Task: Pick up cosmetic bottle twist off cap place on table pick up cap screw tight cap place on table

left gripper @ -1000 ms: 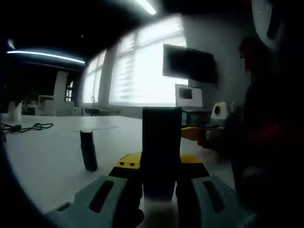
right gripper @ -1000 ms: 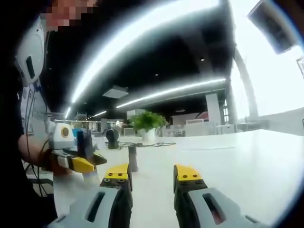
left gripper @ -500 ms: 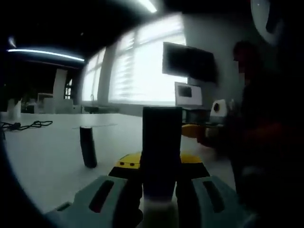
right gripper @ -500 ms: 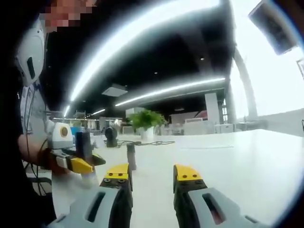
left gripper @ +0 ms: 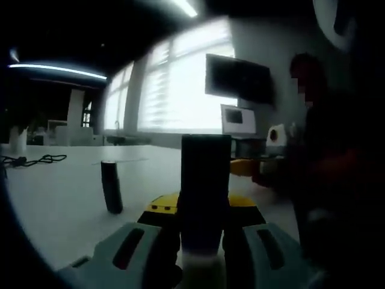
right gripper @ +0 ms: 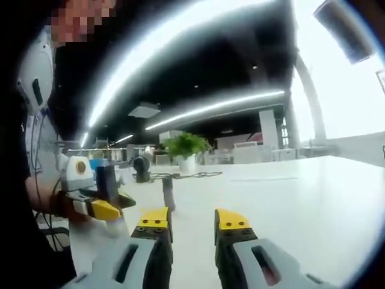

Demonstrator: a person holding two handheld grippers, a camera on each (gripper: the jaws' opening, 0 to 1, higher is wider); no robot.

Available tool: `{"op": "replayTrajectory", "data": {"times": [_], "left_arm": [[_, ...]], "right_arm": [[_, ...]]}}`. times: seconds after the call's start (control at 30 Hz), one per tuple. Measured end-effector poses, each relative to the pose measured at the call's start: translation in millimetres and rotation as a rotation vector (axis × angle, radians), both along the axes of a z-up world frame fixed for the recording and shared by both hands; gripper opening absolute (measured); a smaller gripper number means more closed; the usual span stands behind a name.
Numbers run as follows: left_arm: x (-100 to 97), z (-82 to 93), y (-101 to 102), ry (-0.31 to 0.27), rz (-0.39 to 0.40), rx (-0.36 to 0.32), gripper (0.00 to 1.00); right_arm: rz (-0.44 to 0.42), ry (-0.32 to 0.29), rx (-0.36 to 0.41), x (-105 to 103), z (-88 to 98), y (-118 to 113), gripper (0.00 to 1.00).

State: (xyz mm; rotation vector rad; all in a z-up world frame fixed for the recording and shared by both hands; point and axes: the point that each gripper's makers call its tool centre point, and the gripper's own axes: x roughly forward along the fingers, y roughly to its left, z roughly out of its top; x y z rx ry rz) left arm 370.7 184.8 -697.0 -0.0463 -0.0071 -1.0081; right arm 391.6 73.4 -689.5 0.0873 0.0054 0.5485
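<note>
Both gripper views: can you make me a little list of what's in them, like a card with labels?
left gripper: shut on the cosmetic bottle, a dark upright bottle between its jaws
right gripper: jaws open, nothing between them
small dark cylinder: standing upright on the white table, apart from both grippers; probably the cap, too dim to be sure
dark cable: lying on the table farther back
potted plant: at the table's far side in the right gripper view
wall screen: dark, beside bright windows

Bottle (left gripper: 205, 192) base hidden between left gripper (left gripper: 201, 217) jaws.
</note>
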Motion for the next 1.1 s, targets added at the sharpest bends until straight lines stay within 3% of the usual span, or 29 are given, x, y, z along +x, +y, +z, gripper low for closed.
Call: {"op": "replayTrajectory", "data": {"times": [0.13,0.33,0.5,0.63,0.77,0.97,1.1], "left_arm": [[-1.0,0.4,0,-0.001,-0.005,-0.001,0.16],[-1.2,0.5,0,-0.007,0.014,0.003,0.16],[-1.3,0.7,0,-0.008,0.022,0.005,0.16],[-1.4,0.7,0,-0.007,0.023,0.004,0.16],[-1.3,0.9,0,-0.008,0.023,0.005,0.16],[0.5,0.9,1,-0.01,0.035,0.006,0.16],[1.2,0.7,1,-0.01,0.04,0.007,0.16]], "right_arm": [[0.008,0.012,0.054,-11,8.2,9,0.16],[-0.024,0.014,0.098,-29,36.6,29,0.17],[0.026,-0.012,0.037,-43,59.8,88,0.22],[0.053,-0.021,0.031,-45,67.5,119,0.25],[0.026,-0.017,-0.019,-39,64.4,135,0.25],[-0.049,0.028,-0.081,-25,45.0,143,0.25],[-0.068,0.068,-0.063,-19,38.3,150,0.24]]}}
